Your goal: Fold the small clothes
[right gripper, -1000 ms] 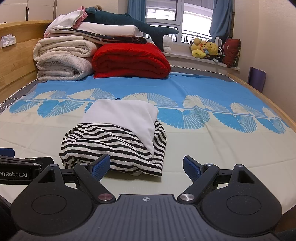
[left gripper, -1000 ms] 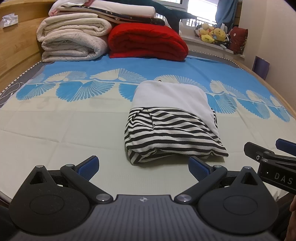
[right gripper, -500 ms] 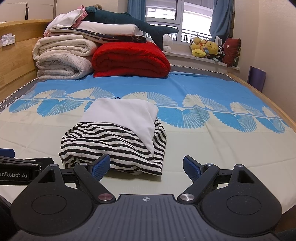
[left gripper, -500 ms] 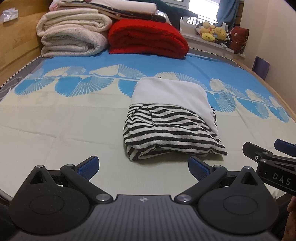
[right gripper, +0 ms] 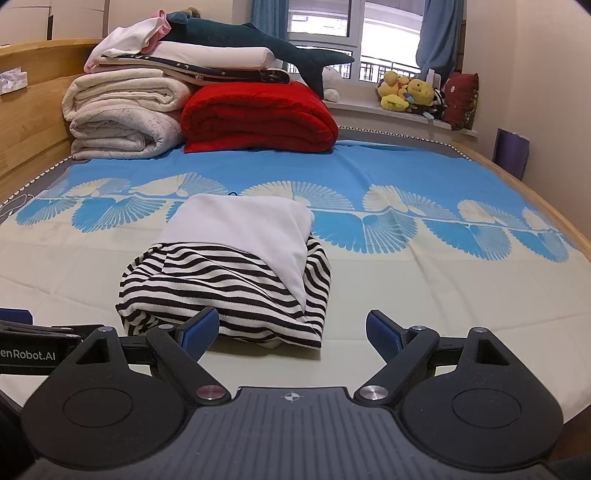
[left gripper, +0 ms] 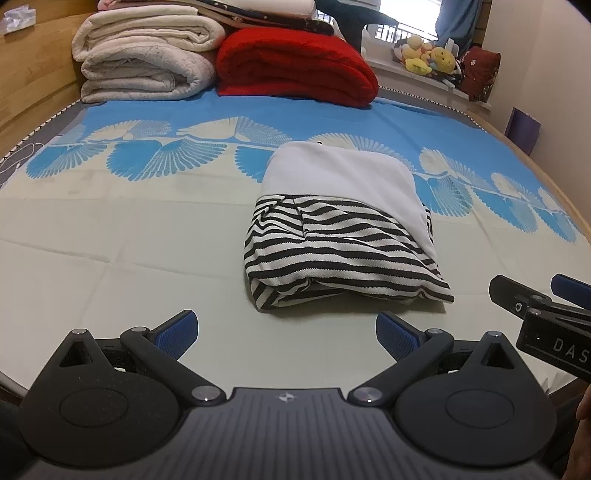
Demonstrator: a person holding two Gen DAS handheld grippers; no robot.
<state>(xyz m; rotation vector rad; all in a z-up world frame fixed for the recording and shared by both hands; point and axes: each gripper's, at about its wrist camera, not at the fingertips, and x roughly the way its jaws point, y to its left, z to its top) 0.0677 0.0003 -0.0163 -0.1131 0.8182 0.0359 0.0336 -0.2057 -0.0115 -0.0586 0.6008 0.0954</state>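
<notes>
On the bed, left view: folded striped garment lies ahead of the released, empty left gripper. Right view: right gripper spread wide, empty, garment just beyond. Soft, light, floppy; best pinched at a near corner hem.

Home bedroom. Wide bed w/ pale cream sheet printed w/ blue fan-shaped motifs fills most of both views, wooden headboard along the left side & light wooden frame edge on the right. Rolled white fleecy blankets & a folded thick red blanket stacked at the far end, long dark teal plush shark lying on top of the pile. Window w/ blue curtains behind; sill holds yellow stuffed toys & a dark red embroidered cushion. Plain cream walls, purple flat panel leaning nr the corner.
</notes>
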